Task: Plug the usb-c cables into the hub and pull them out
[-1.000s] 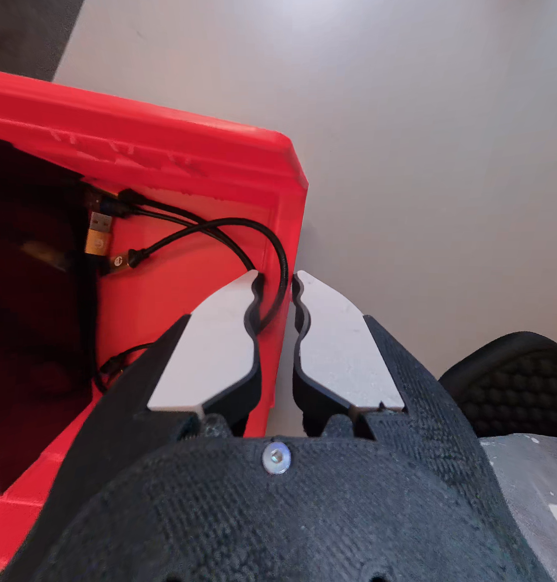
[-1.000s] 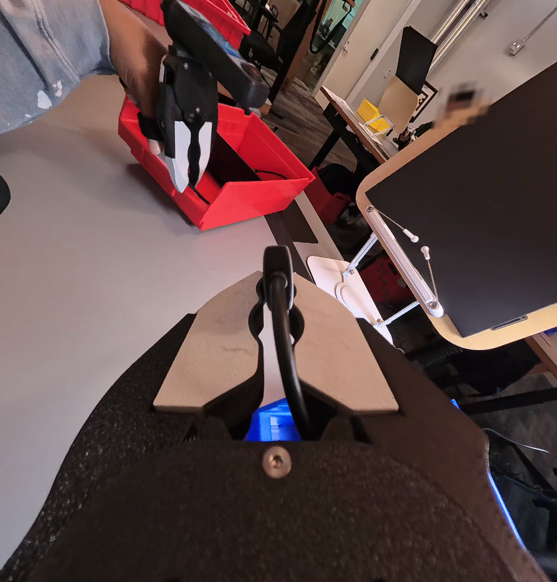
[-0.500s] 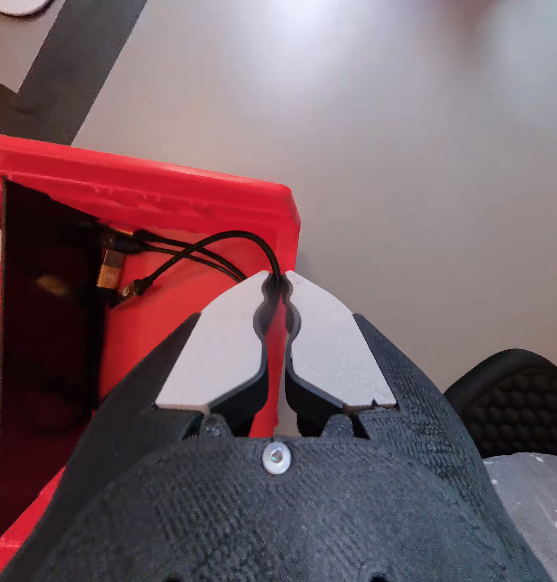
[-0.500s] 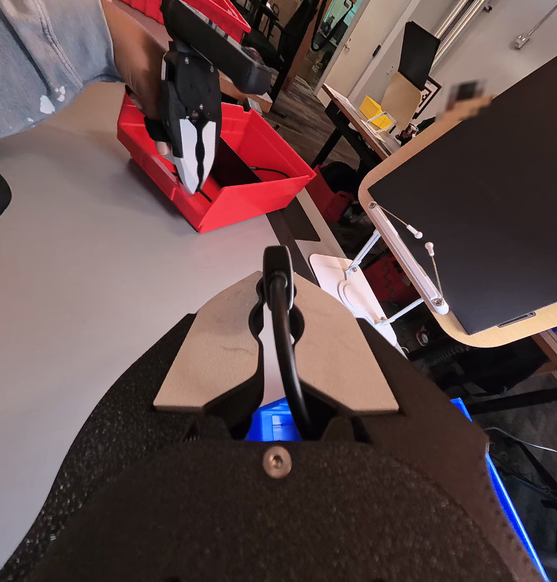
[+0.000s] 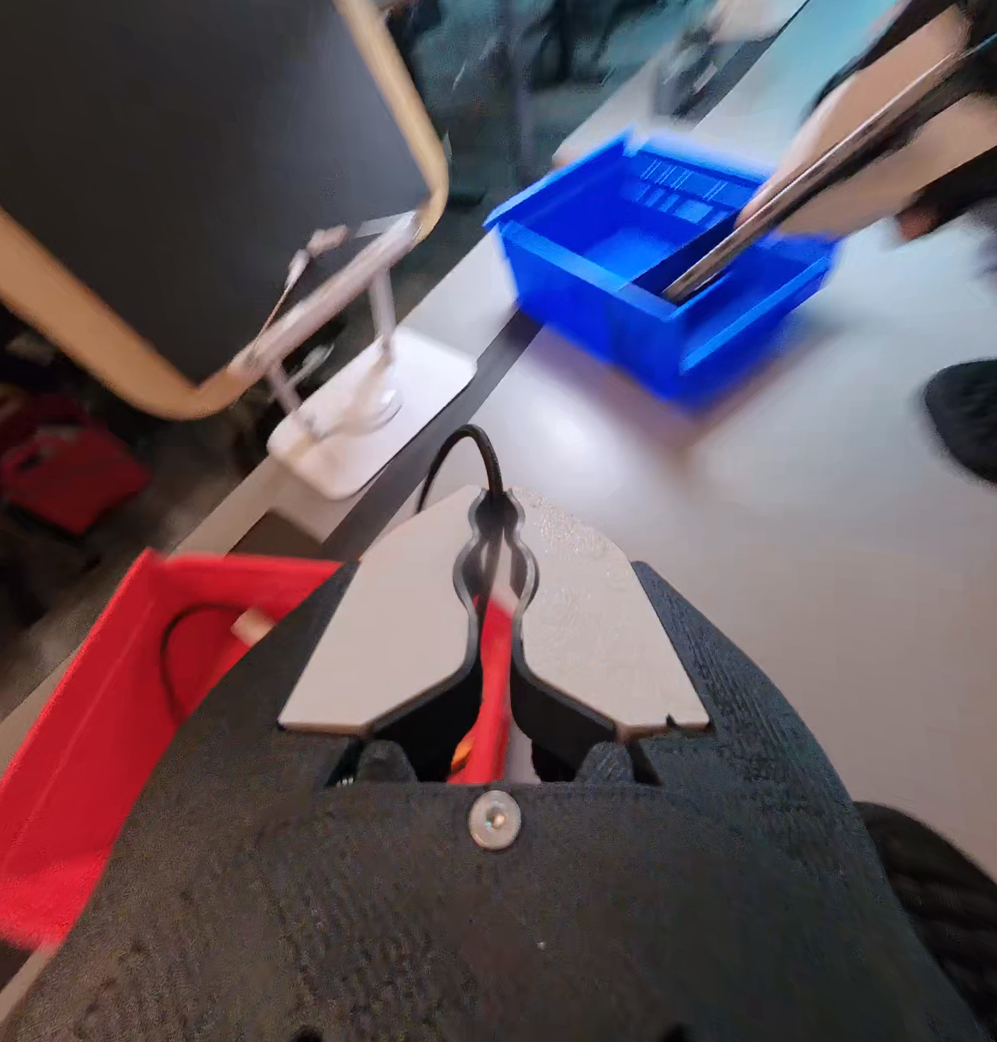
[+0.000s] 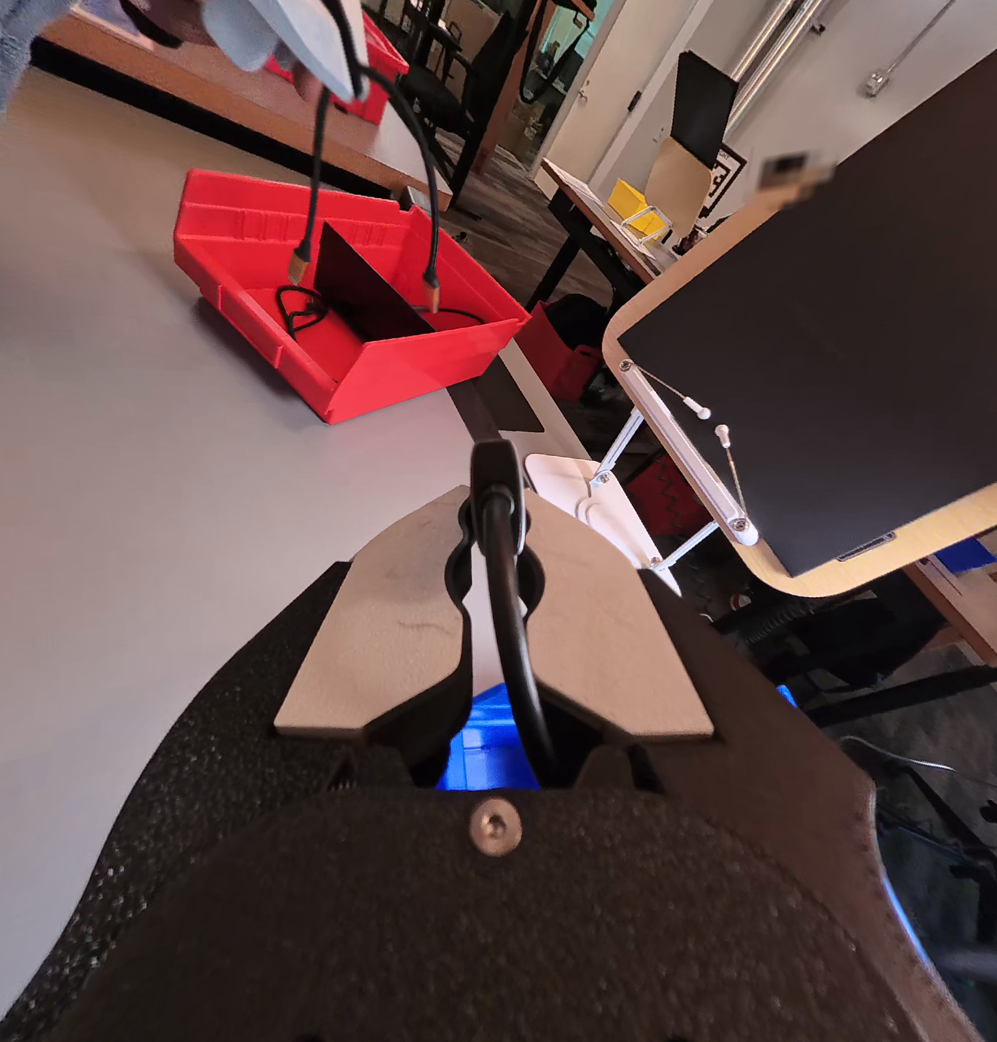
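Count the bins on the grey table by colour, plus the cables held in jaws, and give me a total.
Red bin: 1
Blue bin: 1
Cables held in jaws: 2 (thin cable in the left gripper, thick cable in the right gripper)
Total: 4

Opposed wrist views, shared red bin (image 6: 372,361)

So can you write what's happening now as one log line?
left gripper: shut on braided cable, lifted over red bin | right gripper: shut on black cable
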`<state>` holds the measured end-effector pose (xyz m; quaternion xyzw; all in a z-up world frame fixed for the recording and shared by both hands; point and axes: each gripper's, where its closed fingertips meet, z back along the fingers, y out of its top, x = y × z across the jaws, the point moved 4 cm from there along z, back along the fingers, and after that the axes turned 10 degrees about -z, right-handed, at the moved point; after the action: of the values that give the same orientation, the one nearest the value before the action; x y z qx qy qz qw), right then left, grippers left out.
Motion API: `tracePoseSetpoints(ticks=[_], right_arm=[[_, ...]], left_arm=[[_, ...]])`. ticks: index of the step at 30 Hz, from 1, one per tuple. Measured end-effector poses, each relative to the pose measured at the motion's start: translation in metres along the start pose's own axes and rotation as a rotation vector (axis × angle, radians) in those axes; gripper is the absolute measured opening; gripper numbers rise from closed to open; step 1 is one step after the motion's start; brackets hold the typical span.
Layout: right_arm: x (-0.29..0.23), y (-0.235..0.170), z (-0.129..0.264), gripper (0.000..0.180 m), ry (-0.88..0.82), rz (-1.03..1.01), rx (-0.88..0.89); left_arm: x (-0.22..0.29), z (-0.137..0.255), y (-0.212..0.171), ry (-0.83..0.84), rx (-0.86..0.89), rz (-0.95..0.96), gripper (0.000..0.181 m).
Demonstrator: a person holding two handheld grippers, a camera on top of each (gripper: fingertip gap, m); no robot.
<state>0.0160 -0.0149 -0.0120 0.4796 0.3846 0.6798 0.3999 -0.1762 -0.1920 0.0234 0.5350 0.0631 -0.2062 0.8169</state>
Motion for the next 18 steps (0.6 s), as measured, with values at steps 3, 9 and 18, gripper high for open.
tracePoseSetpoints(ticks=[3, 9, 18], right_arm=[[0.006, 0.001, 0.005, 0.01, -0.018, -0.007, 0.001], [0.021, -0.002, 0.017, 0.01, -0.07, -0.029, -0.013], [0.036, -0.008, 0.029, 0.01, -0.107, -0.048, -0.021]], left_arm=[[0.036, -0.007, 0.033, -0.258, 0.192, 0.06, 0.004], [0.068, -0.104, 0.011, -0.602, 0.169, 0.4, 0.004], [0.069, -0.191, -0.062, -0.382, -0.008, 0.629, 0.004]])
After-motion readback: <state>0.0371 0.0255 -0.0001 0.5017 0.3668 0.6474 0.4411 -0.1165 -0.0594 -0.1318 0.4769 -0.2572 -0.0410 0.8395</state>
